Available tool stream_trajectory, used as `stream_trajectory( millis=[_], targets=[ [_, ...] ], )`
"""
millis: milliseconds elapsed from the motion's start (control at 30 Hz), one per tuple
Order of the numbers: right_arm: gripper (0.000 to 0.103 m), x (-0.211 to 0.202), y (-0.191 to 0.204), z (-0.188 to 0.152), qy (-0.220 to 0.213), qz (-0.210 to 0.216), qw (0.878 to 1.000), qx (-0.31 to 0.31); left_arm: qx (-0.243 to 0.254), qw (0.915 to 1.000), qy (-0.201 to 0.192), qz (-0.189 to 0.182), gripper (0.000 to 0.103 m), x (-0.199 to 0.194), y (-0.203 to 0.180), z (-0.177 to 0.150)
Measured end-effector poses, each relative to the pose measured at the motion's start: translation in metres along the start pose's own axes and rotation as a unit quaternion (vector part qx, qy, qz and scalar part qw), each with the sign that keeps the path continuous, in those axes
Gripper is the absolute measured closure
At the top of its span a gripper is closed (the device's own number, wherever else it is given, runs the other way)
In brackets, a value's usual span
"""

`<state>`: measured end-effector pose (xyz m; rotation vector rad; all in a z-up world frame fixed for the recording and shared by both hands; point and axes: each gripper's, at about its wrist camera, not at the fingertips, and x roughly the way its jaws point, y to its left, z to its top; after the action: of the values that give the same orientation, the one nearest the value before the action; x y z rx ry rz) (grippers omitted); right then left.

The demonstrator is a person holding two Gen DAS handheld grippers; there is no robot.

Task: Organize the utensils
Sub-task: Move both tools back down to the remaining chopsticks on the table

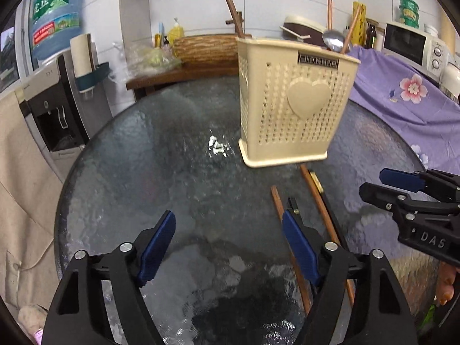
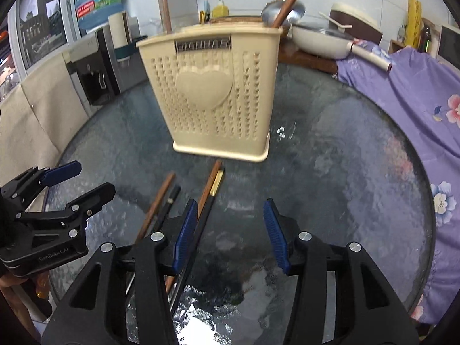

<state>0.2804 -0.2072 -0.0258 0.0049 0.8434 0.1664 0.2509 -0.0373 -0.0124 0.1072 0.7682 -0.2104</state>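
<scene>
Behind the holder (image 2: 214,92), only right wrist shows a pan (image 2: 319,41).

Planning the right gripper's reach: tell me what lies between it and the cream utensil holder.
In the right wrist view, loose chopsticks lie on the glass table between the right gripper and the utensil holder, left of centre; the rest is bare glass.

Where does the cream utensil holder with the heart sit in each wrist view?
Left wrist: the cream utensil holder stands right of centre, upper half, on the glass table.
Right wrist: the holder stands just left of centre, upper half.
Shared landmark: the loose chopsticks lying on the table in front of its base.
</scene>
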Motion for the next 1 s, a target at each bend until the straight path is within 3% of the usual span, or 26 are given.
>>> stream_trajectory(
  millis=[333, 1000],
  targets=[
    [0.057, 0.025, 0.011, -0.018, 0.048, 0.007, 0.999, -0.012, -0.001, 0.9994, 0.030, -0.018, 0.040, 0.011, -0.004, -0.013],
    [0.064, 0.032, 0.009, -0.011, 0.062, -0.028, 0.998, -0.008, 0.008, 0.9973, 0.050, -0.053, 0.051, 0.021, -0.017, -0.008]
  ],
)
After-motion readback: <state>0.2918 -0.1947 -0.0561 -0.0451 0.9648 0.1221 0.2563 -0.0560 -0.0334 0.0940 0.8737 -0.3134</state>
